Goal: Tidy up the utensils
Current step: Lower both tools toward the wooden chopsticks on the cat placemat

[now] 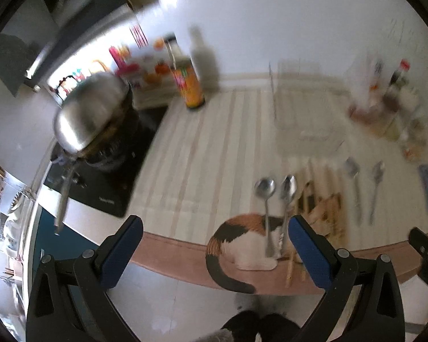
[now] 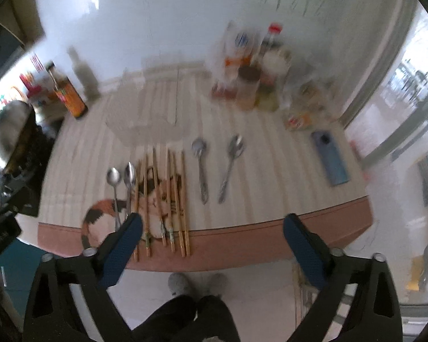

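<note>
Utensils lie in rows on a striped table (image 2: 271, 176). Two metal spoons (image 2: 122, 182) lie at the left, partly on a cat picture mat (image 2: 100, 219). Several wooden chopsticks (image 2: 162, 196) lie in the middle. Two more metal spoons (image 2: 214, 168) lie to the right. A clear container (image 2: 151, 114) stands behind them. In the left wrist view the left spoon pair (image 1: 276, 199), the chopsticks (image 1: 325, 213) and the right spoons (image 1: 365, 191) show blurred. My left gripper (image 1: 214, 242) is open and empty above the table's front edge. My right gripper (image 2: 211, 239) is open and empty there too.
A steel pan (image 1: 91, 111) sits on a black cooktop (image 1: 105, 176) at the left. An orange-labelled bottle (image 1: 188, 85) and a clear bottle (image 1: 202, 57) stand behind. Jars and bottles (image 2: 256, 82) crowd the back right. A blue phone (image 2: 329, 156) lies at the right. My legs (image 2: 185, 313) are below.
</note>
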`<state>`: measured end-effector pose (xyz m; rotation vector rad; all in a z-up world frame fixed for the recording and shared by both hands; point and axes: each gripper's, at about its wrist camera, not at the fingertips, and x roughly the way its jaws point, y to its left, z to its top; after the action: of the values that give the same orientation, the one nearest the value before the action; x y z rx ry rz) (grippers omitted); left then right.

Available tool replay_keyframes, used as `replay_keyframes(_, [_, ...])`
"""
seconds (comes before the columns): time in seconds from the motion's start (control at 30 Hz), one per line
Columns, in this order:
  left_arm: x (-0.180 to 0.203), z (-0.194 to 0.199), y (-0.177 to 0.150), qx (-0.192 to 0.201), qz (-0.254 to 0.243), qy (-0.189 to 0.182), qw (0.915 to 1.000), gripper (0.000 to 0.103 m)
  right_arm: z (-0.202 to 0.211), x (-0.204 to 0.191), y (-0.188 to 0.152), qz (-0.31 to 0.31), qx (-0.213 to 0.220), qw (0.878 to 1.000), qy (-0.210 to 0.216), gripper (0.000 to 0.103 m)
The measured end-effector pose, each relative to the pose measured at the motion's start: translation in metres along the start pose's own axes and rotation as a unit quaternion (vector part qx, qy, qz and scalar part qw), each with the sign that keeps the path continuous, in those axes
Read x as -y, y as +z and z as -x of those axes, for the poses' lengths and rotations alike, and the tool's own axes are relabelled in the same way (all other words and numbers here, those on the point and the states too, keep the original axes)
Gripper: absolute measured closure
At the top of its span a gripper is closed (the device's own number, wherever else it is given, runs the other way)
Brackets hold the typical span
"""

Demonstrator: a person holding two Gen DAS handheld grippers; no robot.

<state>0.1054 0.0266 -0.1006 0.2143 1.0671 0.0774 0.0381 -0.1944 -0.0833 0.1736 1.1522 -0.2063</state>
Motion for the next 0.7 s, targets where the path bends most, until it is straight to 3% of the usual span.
replay_keyframes(0.07, [0.003,-0.026,-0.002,-0.024,-0.005,-0.003,0.9997,0.000,-0.044,-0.007,0.000,-0.002,-0.033,0.999,0.011,0.036])
replay_keyframes(0.17, [0.009,-0.062,-0.008,-0.062,-0.011,-0.020,0.9978,0.005,-0.114,-0.015,-0.004,-0.011,-0.077,0.997,0.023,0.058])
replay_keyframes(0.3, [0.017,-0.103,-0.018,-0.124,-0.014,-0.061,0.9903,0.030,-0.183,-0.022,-0.010,-0.027,-0.124,0.992,0.025,0.064])
replay_keyframes(0.4, [0.024,-0.118,-0.025,-0.152,-0.017,-0.089,0.9842,0.040,-0.219,-0.026,-0.015,-0.038,-0.152,0.987,0.023,0.066])
replay_keyframes(0.5, [0.032,-0.126,-0.028,-0.165,-0.021,-0.119,0.9789,0.047,-0.231,-0.035,-0.020,-0.034,-0.154,0.987,0.030,0.071])
replay_keyframes(0.53, [0.034,-0.127,-0.028,-0.167,-0.022,-0.128,0.9774,0.047,-0.232,-0.041,-0.022,-0.024,-0.154,0.987,0.028,0.082])
replay_keyframes(0.63, [0.045,-0.131,-0.028,-0.172,-0.029,-0.162,0.9712,0.054,-0.236,-0.051,-0.028,-0.007,-0.153,0.988,0.006,0.095])
replay_keyframes(0.7, [0.056,-0.133,-0.030,-0.174,-0.036,-0.184,0.9667,0.059,-0.237,-0.050,-0.034,-0.015,-0.156,0.988,-0.001,0.096])
